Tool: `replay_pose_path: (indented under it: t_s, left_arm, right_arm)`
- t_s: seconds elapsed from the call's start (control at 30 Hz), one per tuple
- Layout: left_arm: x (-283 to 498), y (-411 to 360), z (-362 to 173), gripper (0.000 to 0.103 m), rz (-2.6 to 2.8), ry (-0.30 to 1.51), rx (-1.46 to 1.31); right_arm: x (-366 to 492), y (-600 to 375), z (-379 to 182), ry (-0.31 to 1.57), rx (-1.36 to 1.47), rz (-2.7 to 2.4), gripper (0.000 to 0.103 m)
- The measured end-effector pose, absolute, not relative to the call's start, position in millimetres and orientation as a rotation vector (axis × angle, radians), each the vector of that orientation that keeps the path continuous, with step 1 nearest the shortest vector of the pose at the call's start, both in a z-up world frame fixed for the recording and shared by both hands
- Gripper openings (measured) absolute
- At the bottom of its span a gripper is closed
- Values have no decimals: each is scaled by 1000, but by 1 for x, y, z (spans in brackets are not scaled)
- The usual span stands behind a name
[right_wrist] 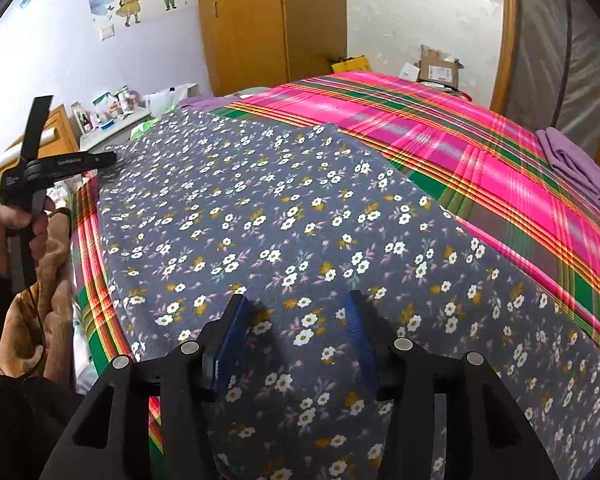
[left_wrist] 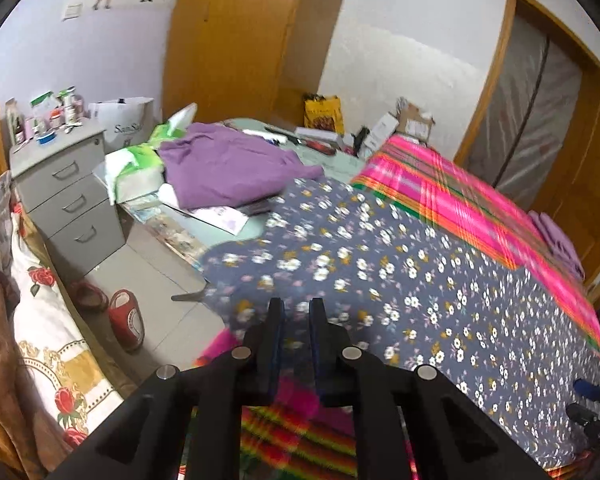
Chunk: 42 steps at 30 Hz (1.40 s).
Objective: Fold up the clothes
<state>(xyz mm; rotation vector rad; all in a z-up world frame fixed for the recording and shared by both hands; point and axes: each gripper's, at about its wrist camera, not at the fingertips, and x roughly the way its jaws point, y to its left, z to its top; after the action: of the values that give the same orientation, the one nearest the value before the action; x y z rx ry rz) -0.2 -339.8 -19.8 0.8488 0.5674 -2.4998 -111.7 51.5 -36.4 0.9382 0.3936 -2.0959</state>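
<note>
A bed (right_wrist: 440, 128) covered with a pink, green and orange plaid blanket (right_wrist: 480, 168) fills most of both views. A large grey floral cloth (right_wrist: 284, 216) is spread flat over the near part of the blanket, reaching from the bed's near edge towards its middle; a strip of plaid is left bare along the bed's left edge and a wide band along the far and right side. A folded purple garment (right_wrist: 580, 168) is seen at the bed's right edge, well apart from the floral cloth. Another purple garment (left_wrist: 228, 168) is heaped on clutter beyond the bed's far left corner, beside a grey drawer cabinet (left_wrist: 68, 196) topped with bottles. A pair of red slippers (left_wrist: 126, 318) is seen on the floor between the cabinet and the bed.

The right gripper (right_wrist: 296, 308) is held over the near edge of the floral cloth, with its blue-padded jaws spread wide; the cloth lies flat below them and is not pinched. The left gripper (left_wrist: 296, 312) is held by a hand (right_wrist: 14, 228) at the bed's near left corner, over the corner of the floral cloth. Its jaws are parted only by a narrow gap; nothing is seen clamped between them, and the cloth beneath is blurred
</note>
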Motion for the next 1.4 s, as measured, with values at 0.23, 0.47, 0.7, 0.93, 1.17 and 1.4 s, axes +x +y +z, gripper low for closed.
replay_pose_path:
  t_s: [0.23, 0.47, 0.7, 0.93, 1.17, 1.4]
  left_arm:
    - [5, -359, -21, 13, -2482, 659, 826]
    - [-12, -367, -7, 13, -2519, 606, 787]
    - [-18, -373, -30, 13, -2470, 607, 871]
    - [-18, -372, -28, 13, -2459, 625, 873]
    - [-14, -373, -24, 13, -2461, 629, 871]
    - [-18, -373, -27, 13, -2454, 639, 896]
  right_arm:
    - [-109, 47, -37, 418, 931, -2077, 61]
    - [-109, 48, -37, 414, 932, -2079, 62]
    - [-120, 86, -27, 278, 960, -2213, 61]
    - [-169, 186, -27, 22, 1126, -2504, 56]
    - [-181, 245, -15, -131, 1167, -2689, 36]
    - [-179, 190, -5, -9, 1075, -2549, 36]
